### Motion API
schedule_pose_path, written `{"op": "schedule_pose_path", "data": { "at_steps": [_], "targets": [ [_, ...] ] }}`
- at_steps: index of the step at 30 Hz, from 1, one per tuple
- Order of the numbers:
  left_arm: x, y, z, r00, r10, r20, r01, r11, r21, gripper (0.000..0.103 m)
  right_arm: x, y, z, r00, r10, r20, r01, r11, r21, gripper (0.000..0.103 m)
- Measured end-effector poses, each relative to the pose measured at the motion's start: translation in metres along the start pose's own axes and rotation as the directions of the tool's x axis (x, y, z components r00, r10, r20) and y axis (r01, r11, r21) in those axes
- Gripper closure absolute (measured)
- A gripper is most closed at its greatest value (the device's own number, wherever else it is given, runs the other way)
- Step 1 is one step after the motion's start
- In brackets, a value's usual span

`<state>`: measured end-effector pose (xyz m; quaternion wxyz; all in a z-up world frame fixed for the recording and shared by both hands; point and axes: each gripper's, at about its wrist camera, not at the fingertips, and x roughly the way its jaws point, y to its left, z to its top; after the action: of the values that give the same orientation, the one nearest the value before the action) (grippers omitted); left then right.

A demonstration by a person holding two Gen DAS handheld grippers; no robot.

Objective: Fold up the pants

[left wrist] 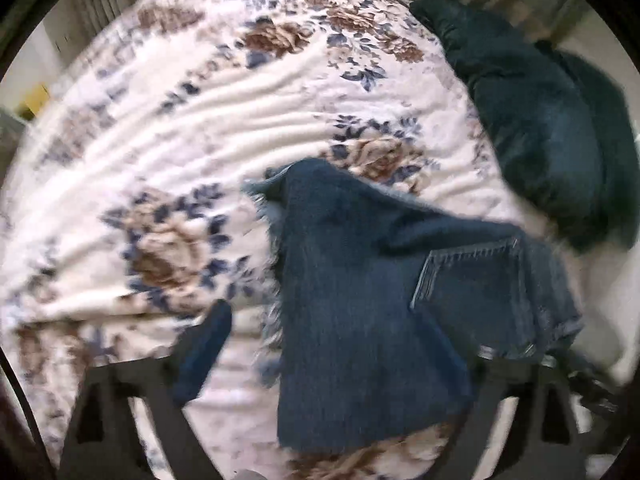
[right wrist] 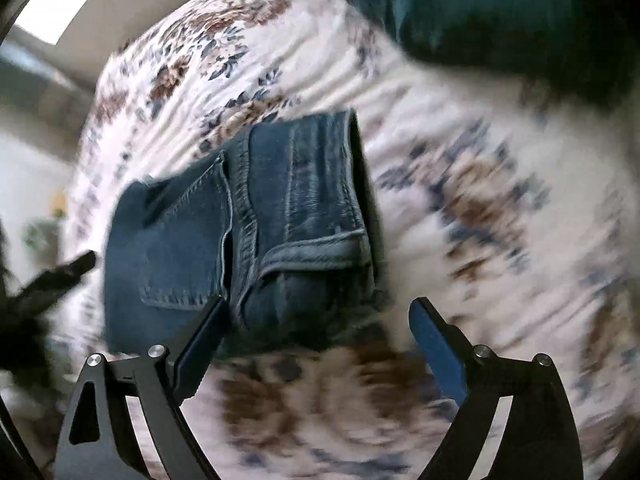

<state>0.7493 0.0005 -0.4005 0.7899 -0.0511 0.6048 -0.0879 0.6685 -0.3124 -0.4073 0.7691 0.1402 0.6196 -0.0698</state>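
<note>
While jeans (left wrist: pixel 360 312) lie folded (frayed hem leftward) | both jaws apart, empty | bedspread (left wrist: pixel 180 120) around.

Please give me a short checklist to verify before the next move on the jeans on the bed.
1. Left gripper open, nothing clamped: ok.
2. Right gripper open, nothing clamped: ok.
3. Jeans lying on the blanket, not hanging from a gripper: ok.
4. Jeans folded neatly, edges aligned: not ok; frayed hem and upper layer lie askew.
5. Dark pillow apart from the jeans: ok.
6. Fold finished: cannot tell, pictures blurred.
</note>
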Motion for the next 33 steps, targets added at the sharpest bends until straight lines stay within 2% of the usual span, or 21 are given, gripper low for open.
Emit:
{"op": "schedule_pose_path", "data": {
  "at_steps": [3,8,14,25,33],
  "targets": [
    [-0.006,-0.014,-0.015,0.997,0.071,0.012,-0.072,0.997,0.042,0.006,-0.026,0.024,-0.008,0.99,-0.115,0.076,0.122,0.987,-0.102,0.009],
    [-0.026,-0.036,-0.035,0.993,0.103,0.052,-0.106,0.992,0.063,0.006,-0.063,0.041,-0.025,0.979,-0.158,0.131,0.179,0.969,-0.167,0.009],
    [-0.059,-0.054,-0.05,0.985,0.133,0.11,-0.142,0.987,0.075,0.006,-0.093,0.044,-0.043,0.977,-0.138,0.163,0.165,0.972,-0.169,0.009],
    [-0.115,-0.061,-0.077,0.968,0.165,0.187,-0.177,0.983,0.049,0.006,-0.149,0.046,-0.067,0.969,-0.1,0.224,0.143,0.972,-0.184,0.008],
    [-0.167,-0.06,-0.114,0.957,0.154,0.246,-0.169,0.985,0.042,0.006,-0.208,0.049,-0.11,0.955,-0.091,0.284,0.144,0.974,-0.174,0.008]
  ]
}}
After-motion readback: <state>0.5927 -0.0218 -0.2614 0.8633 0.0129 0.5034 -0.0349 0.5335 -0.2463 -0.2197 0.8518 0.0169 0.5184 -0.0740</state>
